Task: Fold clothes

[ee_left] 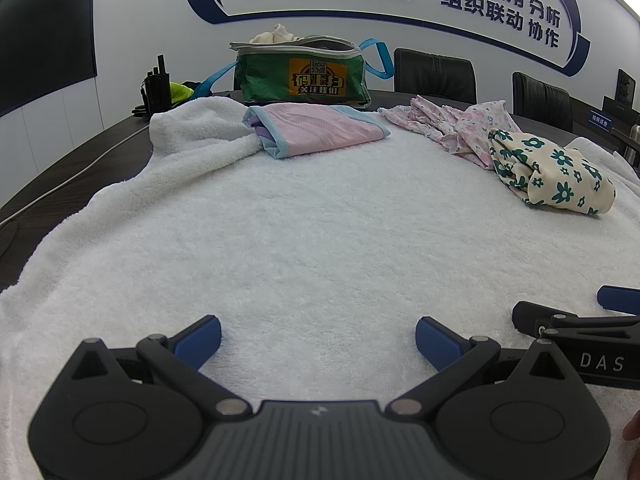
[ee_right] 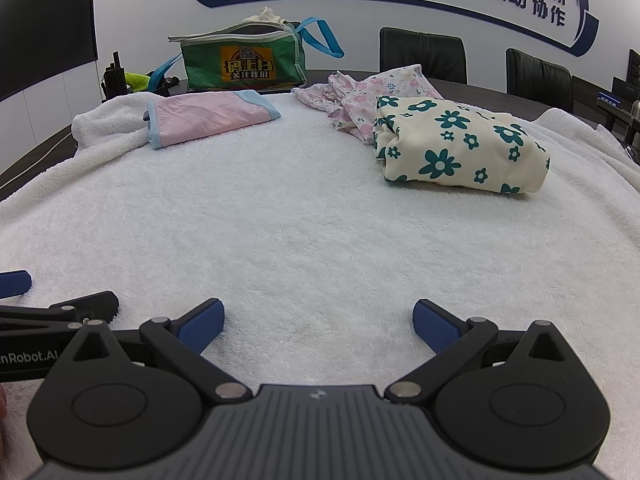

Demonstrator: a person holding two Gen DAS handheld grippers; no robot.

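**noob_folder:** Left wrist view has both grippers low over a white towel (ee_left: 320, 216) spread on the desk (ee_left: 60, 168). Left gripper (ee_left: 318, 338) has its fingers spread wide, nothing between them. Right gripper (ee_right: 319, 322) is the same, spread and empty. So which piece gets folded?

**laundry_guy:** My guess is the cream garment (ee_right: 460, 146) with teal flowers, far right on the towel, bunched into a lump. Just behind it, touching, is a crumpled pink floral piece (ee_right: 360, 98). The pink mesh shirt (ee_right: 208, 116) with blue trim, far left, already looks folded flat.

**noob_folder:** How will it handle?

**laundry_guy:** Looks light, soft and floppy, so it'll sag and drag on the terry. I'd pinch a hem or corner at the outer edge, one gripper each side, and lift to shake it open. Grabbing the middle of the lump probably catches several layers.

**noob_folder:** And the green bag (ee_right: 240, 62)?

**laundry_guy:** Sits at the back, well apart, more cloth poking out.
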